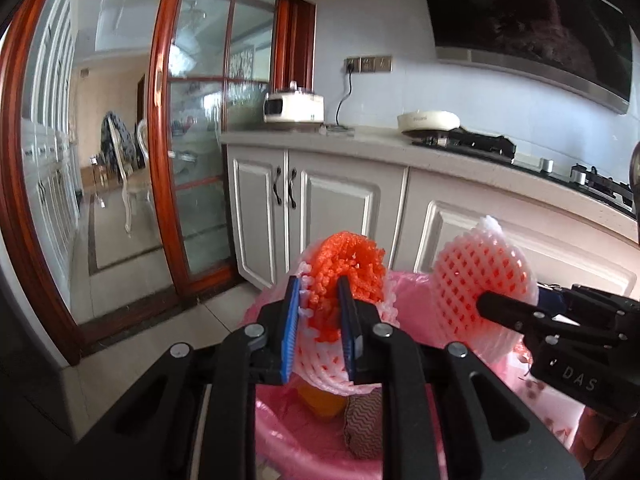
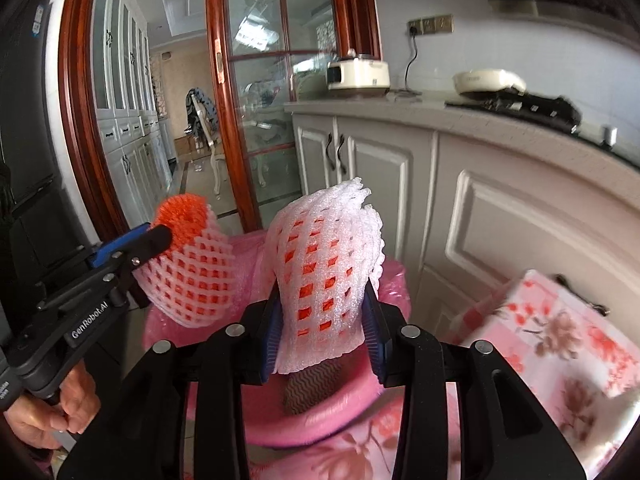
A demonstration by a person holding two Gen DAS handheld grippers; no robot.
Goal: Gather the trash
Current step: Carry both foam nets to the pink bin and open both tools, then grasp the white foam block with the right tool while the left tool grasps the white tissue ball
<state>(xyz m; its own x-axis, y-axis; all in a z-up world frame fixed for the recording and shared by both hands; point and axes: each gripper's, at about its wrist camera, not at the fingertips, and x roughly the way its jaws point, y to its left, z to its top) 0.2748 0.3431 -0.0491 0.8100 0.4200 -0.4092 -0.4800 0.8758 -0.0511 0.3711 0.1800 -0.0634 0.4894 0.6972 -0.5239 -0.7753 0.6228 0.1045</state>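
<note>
My left gripper (image 1: 319,294) is shut on a white foam fruit net with an orange net inside (image 1: 344,276), held above a bin lined with a pink bag (image 1: 280,436). It also shows in the right wrist view (image 2: 188,264). My right gripper (image 2: 322,312) is shut on a second white foam net with orange inside (image 2: 324,268), also above the pink-lined bin (image 2: 256,428). That net shows in the left wrist view (image 1: 480,272) to the right of the first. A brown wavy-patterned wrapper (image 1: 362,424) and something orange (image 1: 320,398) lie in the bin.
White kitchen cabinets (image 1: 340,208) stand just behind the bin, with a worktop carrying a white appliance (image 1: 294,106) and a gas hob (image 1: 468,142). A wood-framed glass sliding door (image 1: 192,160) is on the left. A pink floral cloth (image 2: 552,344) lies at the right.
</note>
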